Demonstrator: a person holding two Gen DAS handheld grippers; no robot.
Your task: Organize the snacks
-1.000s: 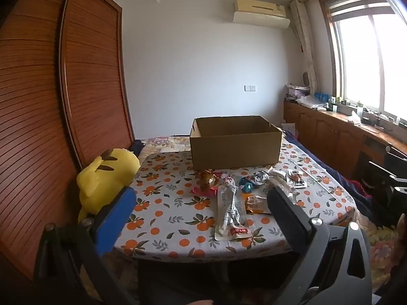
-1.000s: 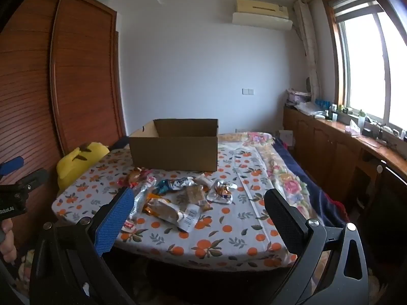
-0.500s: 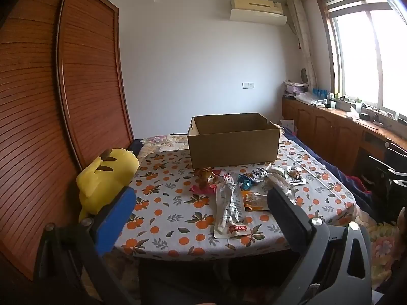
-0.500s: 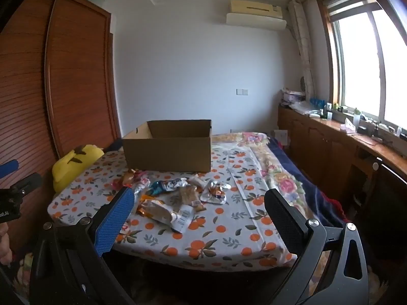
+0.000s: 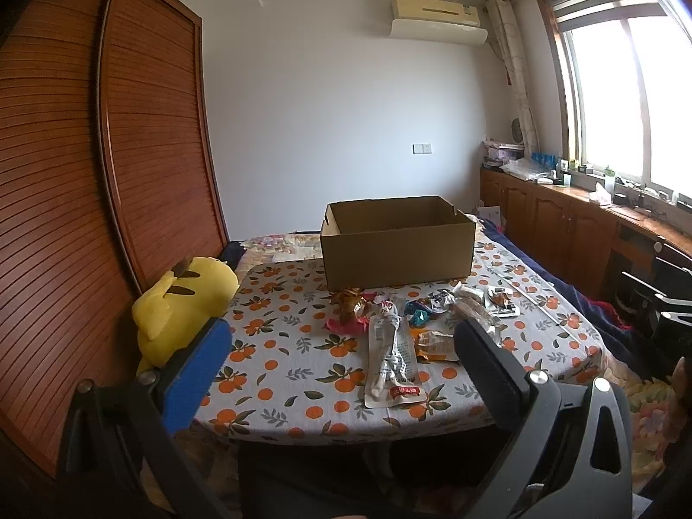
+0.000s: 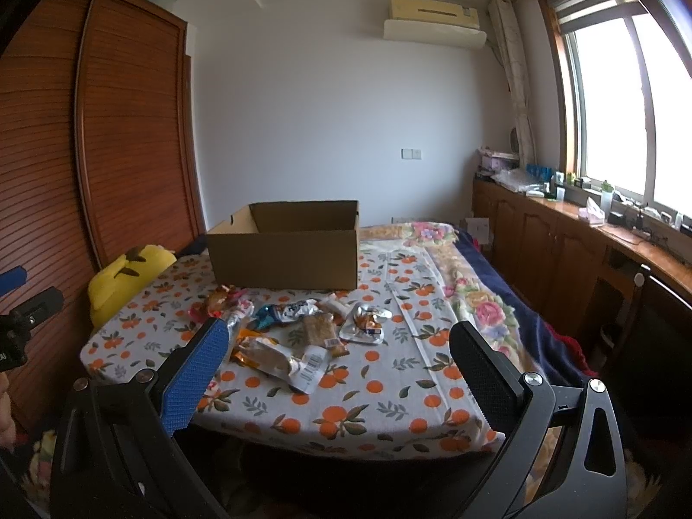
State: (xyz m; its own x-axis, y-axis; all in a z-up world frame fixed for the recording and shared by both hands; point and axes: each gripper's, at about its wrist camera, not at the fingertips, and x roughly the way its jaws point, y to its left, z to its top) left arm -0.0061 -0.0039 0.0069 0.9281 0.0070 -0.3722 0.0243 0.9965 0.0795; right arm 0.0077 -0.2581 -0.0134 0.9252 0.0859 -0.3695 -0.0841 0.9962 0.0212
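Left wrist view: left gripper point(image 5: 341, 361) has its fingers wide apart, nothing between them, held short of the table's point(image 5: 277, 372) near edge. Versus a second ago the view barely shifts, slightly closer; no snack has moved, so sorting hasn't started. Long clear packet point(image 5: 391, 357) lies straight ahead, snack pile point(image 5: 432, 311) just beyond it, open cardboard box point(image 5: 395, 242) farther back. Yellow plush point(image 5: 181, 302) sits ahead-left off the table's edge.

Right wrist view: right gripper point(image 6: 337, 365) is also spread and empty, nudged nearer the table. Snack pile point(image 6: 298, 328) sits ahead, slightly left; box point(image 6: 283, 244) behind it. Only this view shows the barcode-labelled bag point(image 6: 281, 359) unobstructed, plus the left gripper's body point(image 6: 21, 315) at far left. The box floor isn't visible in either view.
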